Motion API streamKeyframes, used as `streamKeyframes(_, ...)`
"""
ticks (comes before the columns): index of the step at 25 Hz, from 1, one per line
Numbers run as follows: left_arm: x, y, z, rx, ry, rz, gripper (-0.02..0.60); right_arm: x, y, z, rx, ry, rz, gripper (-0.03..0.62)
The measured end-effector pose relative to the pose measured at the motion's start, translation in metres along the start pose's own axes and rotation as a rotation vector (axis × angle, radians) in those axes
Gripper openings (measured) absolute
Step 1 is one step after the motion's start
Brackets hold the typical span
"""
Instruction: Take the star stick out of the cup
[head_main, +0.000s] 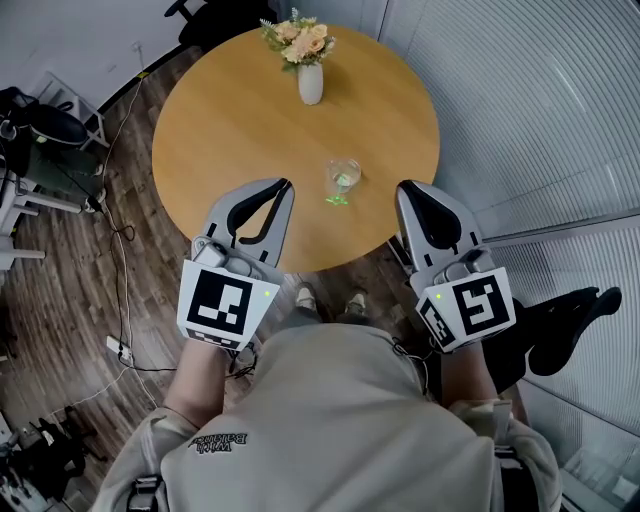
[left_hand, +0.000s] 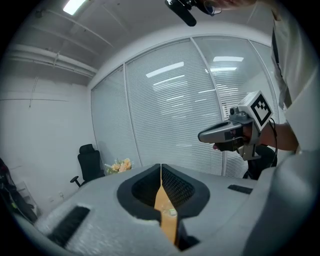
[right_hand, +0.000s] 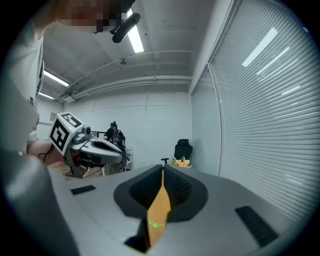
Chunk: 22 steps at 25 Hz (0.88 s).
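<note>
A clear glass cup (head_main: 342, 176) stands on the round wooden table (head_main: 230, 120), near its front edge. A green star stick (head_main: 344, 182) sits in the cup, and a green glint lies on the wood just in front. My left gripper (head_main: 286, 185) hovers over the table's front left, left of the cup, shut with nothing held. My right gripper (head_main: 404, 187) hangs right of the cup, jaws together and empty. In the left gripper view the left gripper (left_hand: 161, 165) shows its jaws meeting, with the cup (left_hand: 170, 212) glimpsed through the slit. The right gripper (right_hand: 162, 169) looks the same in its own view.
A white vase of peach flowers (head_main: 309, 70) stands at the table's far side. Slatted blinds (head_main: 540, 110) run along the right. An office chair (left_hand: 89, 161) stands by the far wall. Cables and equipment (head_main: 45, 150) lie on the wooden floor to the left.
</note>
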<state>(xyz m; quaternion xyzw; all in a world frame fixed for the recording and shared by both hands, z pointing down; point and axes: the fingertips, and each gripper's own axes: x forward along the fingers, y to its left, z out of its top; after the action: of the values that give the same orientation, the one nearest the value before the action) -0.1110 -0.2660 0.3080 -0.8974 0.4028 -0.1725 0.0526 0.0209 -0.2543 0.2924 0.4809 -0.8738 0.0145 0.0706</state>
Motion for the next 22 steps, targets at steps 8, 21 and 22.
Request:
streamKeyframes(8, 0.016, -0.003, -0.004, 0.058, 0.039, -0.002, 0.025, 0.003, -0.002, -0.006, 0.038, 0.006, 0.032, 0.032)
streamKeyframes(21, 0.070, -0.023, -0.076, 0.104, 0.216, -0.151, 0.139, 0.021, -0.016, -0.048, 0.080, 0.104, 0.032, 0.032)
streamKeyframes(22, 0.073, -0.024, -0.081, 0.114, 0.227, -0.158, 0.145, 0.023, -0.017, -0.053, 0.084, 0.113, 0.030, 0.031)
